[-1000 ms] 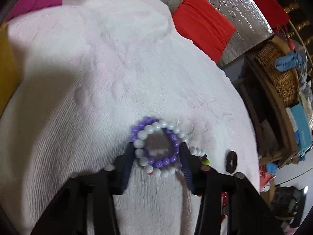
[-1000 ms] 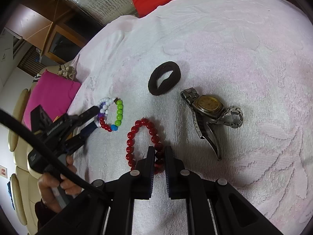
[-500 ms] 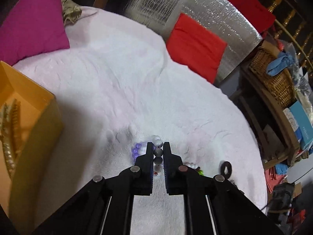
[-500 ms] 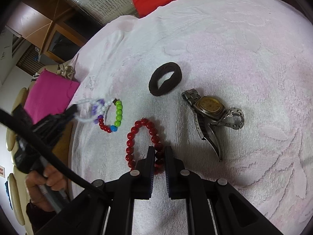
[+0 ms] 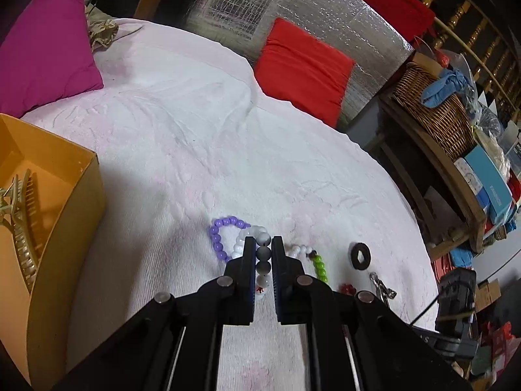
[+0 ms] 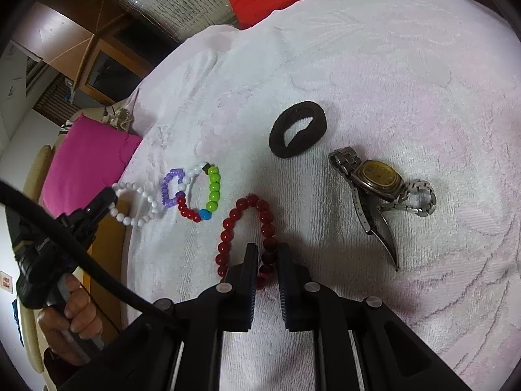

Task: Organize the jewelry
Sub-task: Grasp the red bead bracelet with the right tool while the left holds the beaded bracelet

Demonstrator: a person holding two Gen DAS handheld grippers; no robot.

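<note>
My left gripper [image 5: 263, 244] is shut on a white bead bracelet [image 5: 263, 251] and holds it just above the white towel; it also shows in the right wrist view [image 6: 109, 197] with the white bracelet [image 6: 136, 210] hanging from it. A purple bead bracelet [image 5: 221, 231] lies beside it. A multicolour bracelet [image 6: 208, 192] lies to the right. My right gripper [image 6: 265, 254] is shut on a dark red bead bracelet [image 6: 247, 228] that lies on the towel. A black hair tie [image 6: 298, 133] and a metal watch [image 6: 377, 181] lie further right.
An orange box [image 5: 65, 215] with a gold hair claw [image 5: 22, 221] stands at the left. A magenta cushion [image 5: 42, 42] and a red cushion [image 5: 302, 68] sit at the back. A wicker basket [image 5: 433, 110] and shelf clutter stand off the right edge.
My left gripper closed on the white bracelet, lifted and drew it left, away from the purple one. The orange box came into view. My right gripper stayed put.
</note>
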